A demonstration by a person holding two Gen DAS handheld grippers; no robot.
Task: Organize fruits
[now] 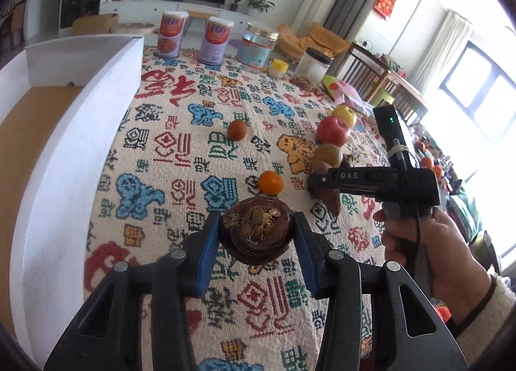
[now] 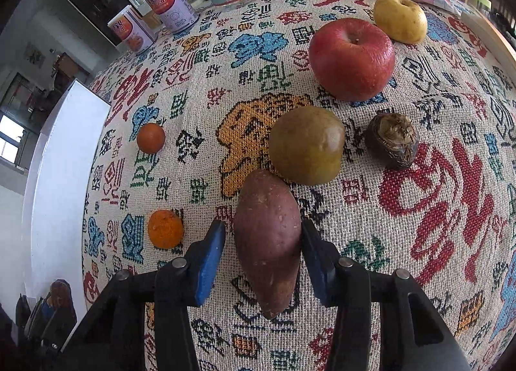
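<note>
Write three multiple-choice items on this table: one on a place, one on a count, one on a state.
1. What lies between the red apple and the sweet potato?
A a banana
B a lemon
C a pear

2. How many printed tins stand at the far edge of the table?
A two
B one
C four

3. How is the left gripper?
A open and empty
B shut on a dark round fruit
C shut on a spoon

Answers:
1 C, the brownish-green pear sits in line between the two.
2 A, two matching tins stand side by side.
3 B, both blue pads press on the fruit's sides.
</note>
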